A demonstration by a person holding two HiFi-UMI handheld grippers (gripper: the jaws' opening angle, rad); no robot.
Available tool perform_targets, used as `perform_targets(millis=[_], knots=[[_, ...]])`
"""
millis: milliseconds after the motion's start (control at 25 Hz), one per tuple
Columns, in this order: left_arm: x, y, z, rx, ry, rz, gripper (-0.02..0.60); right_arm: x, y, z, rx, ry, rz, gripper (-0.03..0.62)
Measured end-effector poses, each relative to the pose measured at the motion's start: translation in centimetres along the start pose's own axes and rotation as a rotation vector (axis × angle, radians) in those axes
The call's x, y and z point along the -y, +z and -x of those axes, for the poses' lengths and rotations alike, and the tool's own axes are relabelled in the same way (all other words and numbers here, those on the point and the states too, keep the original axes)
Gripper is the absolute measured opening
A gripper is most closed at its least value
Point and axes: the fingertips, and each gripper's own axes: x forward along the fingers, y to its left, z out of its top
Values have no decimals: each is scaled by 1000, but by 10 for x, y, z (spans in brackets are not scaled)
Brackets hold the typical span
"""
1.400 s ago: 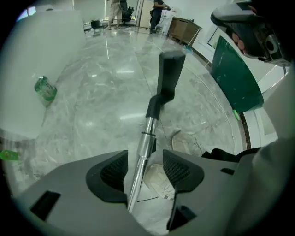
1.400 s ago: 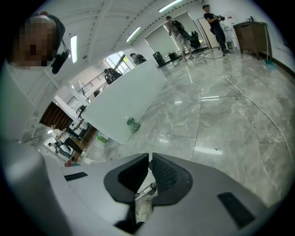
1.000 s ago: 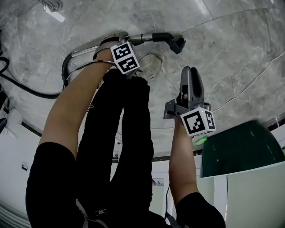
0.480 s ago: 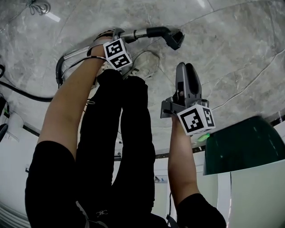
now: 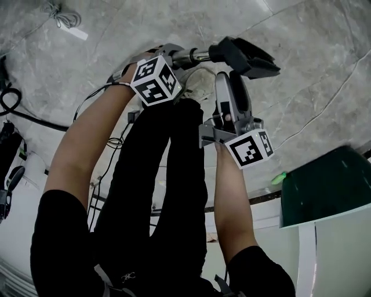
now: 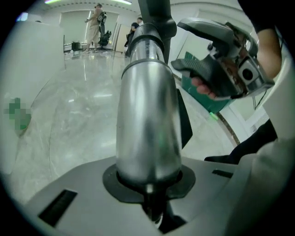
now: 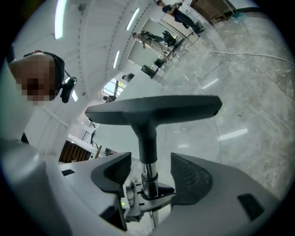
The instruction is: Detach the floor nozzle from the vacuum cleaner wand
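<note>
Floor (image 5: pixel 324 64) of grey stone is spreading wide all around, so plenty of room is showing past the floor nozzle (image 5: pixel 248 58) and off to the right. A white cable (image 5: pixel 62 17) is lying far away at the top left and a black cable (image 5: pixel 17 110) is curling by the left edge. A dark green box (image 5: pixel 324 185) is sitting low on the right, well apart from the tongs. A pale shoe (image 5: pixel 200 86) is standing on the floor just beside the wand (image 5: pixel 194 56).

Black and white square patterns are showing on the cube (image 5: pixel 153 79) of the left gripper (image 5: pixel 169 58) and on the cube (image 5: pixel 249 148) of the right gripper (image 5: pixel 231 81). A tiny green light (image 7: pixel 123 203) is glowing below the right tongs.

Both bare arms are reaching down beside the legs in black trousers (image 5: pixel 168 174). The left arm is stretching long and slanting, and its tongs are squeezing tight on the shiny metal wand. The right arm is hanging straighter and its tongs are pointing up at the nozzle.

The right tongs are standing wide, one ribbed pad (image 7: pixel 193 175) on each side of the wand, with a gap on both sides. The black nozzle is sitting on the wand's end, lifted off the floor, with its flat bar lying crosswise above the right tongs
</note>
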Motion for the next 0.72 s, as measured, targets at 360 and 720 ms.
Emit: perform_targets(millis=[360, 720], knots=[[31, 100, 61, 138, -182, -29, 66, -82, 82, -8, 181, 95, 177, 289], [80, 120, 75, 100, -353, -50, 66, -107, 133, 1, 240, 93, 261, 142]])
